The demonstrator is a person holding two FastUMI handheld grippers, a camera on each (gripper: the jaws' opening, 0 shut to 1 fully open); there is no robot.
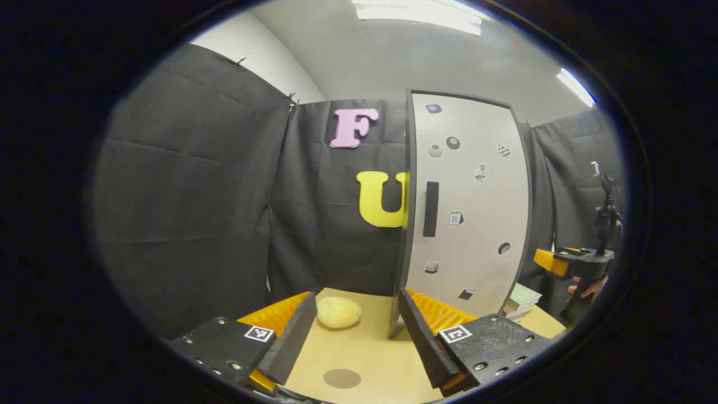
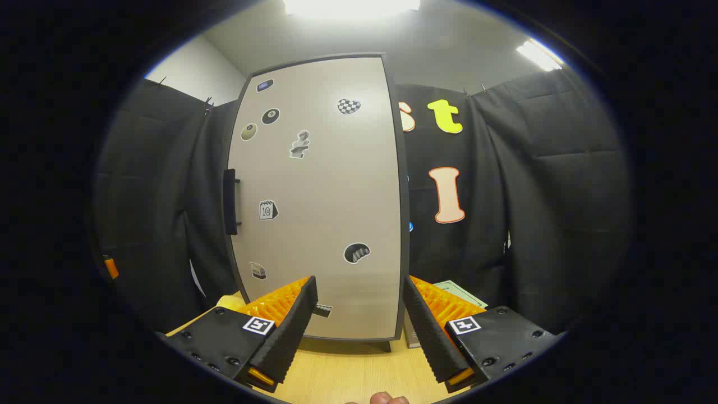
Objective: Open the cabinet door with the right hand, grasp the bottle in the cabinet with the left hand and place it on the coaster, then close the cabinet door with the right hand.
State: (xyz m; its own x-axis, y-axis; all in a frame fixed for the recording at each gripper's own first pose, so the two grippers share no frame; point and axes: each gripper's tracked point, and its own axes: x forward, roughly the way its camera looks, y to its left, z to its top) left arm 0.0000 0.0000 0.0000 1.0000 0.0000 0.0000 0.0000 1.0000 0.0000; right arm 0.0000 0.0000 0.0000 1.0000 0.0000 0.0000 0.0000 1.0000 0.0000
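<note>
Cabinet door [image 2: 320, 196] stands shut at frame centre; both grippers' fingers spread wide, empty, above the bench [image 1: 364, 348] with its coaster [image 1: 342, 378].

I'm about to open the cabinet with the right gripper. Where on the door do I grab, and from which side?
Grip the dark vertical handle near the left edge of the cabinet door. It stands off the panel on small posts, so probably come straight from the front with the right gripper open, one finger either side of the bar, then pull.
</note>
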